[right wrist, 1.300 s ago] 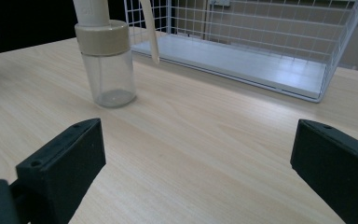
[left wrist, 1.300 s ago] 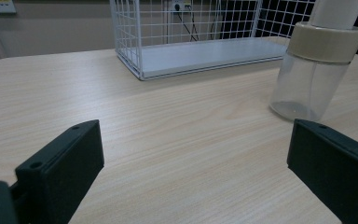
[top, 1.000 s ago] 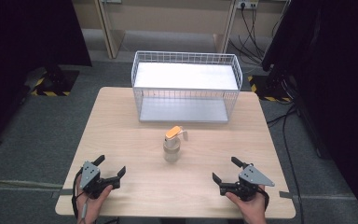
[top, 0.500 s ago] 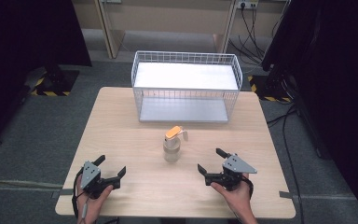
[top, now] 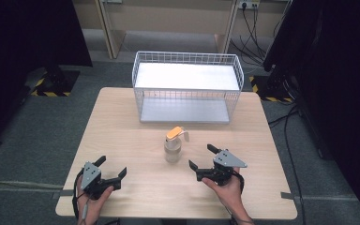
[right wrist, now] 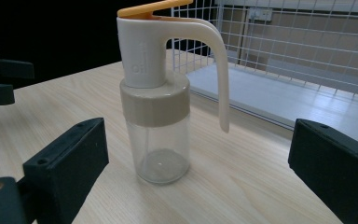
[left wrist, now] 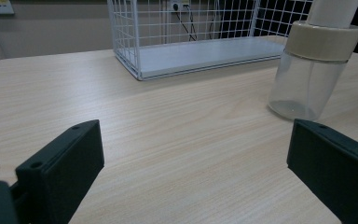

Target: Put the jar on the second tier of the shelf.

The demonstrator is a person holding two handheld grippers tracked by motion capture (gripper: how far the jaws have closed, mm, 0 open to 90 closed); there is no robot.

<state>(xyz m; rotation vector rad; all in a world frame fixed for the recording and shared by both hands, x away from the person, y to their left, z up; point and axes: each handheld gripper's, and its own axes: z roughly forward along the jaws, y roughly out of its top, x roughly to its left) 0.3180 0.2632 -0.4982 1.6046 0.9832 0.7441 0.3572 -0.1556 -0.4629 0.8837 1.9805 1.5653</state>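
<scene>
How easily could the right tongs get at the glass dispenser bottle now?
Probably easily: the right tongs stand open beside the dispenser bottle, facing it, with bare table between.

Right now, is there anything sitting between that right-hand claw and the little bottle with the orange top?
Nothing visible. In the right gripper view the bottle stands upright straight ahead between the open jaws, with bare table before it. From above, the right gripper faces the bottle across a short stretch of bare wood.
</scene>
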